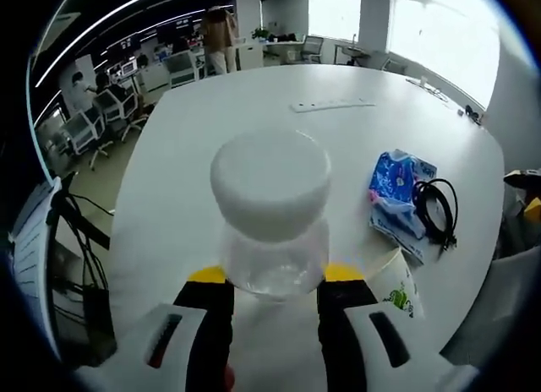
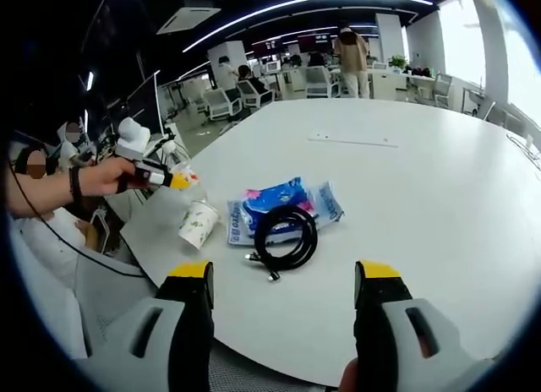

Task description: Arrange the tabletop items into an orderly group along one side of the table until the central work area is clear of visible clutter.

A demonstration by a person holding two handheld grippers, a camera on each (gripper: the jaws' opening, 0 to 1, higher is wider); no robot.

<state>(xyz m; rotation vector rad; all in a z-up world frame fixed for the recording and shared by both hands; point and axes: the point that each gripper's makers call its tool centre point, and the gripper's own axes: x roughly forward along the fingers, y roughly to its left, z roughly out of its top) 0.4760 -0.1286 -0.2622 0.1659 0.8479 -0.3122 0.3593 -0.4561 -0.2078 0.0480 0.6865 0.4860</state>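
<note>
Currently we hold clear jar (image 1: 272,215) with white lid in left claw (image 1: 275,278), jaws closed on its body, above desk (image 1: 338,147) edge. Right claw (image 2: 283,278) wide open, empty. Next: we set jar beside paper cup (image 2: 199,223), wipes pack (image 2: 283,202), black cable (image 2: 286,234).

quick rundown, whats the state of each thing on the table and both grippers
clear jar: white lid on, held in the left hand-held gripper
paper cup: tipped on its side
blue packet: lying flat
black cable: coiled, resting on the packet
right hand-held gripper: open, holding nothing
</note>
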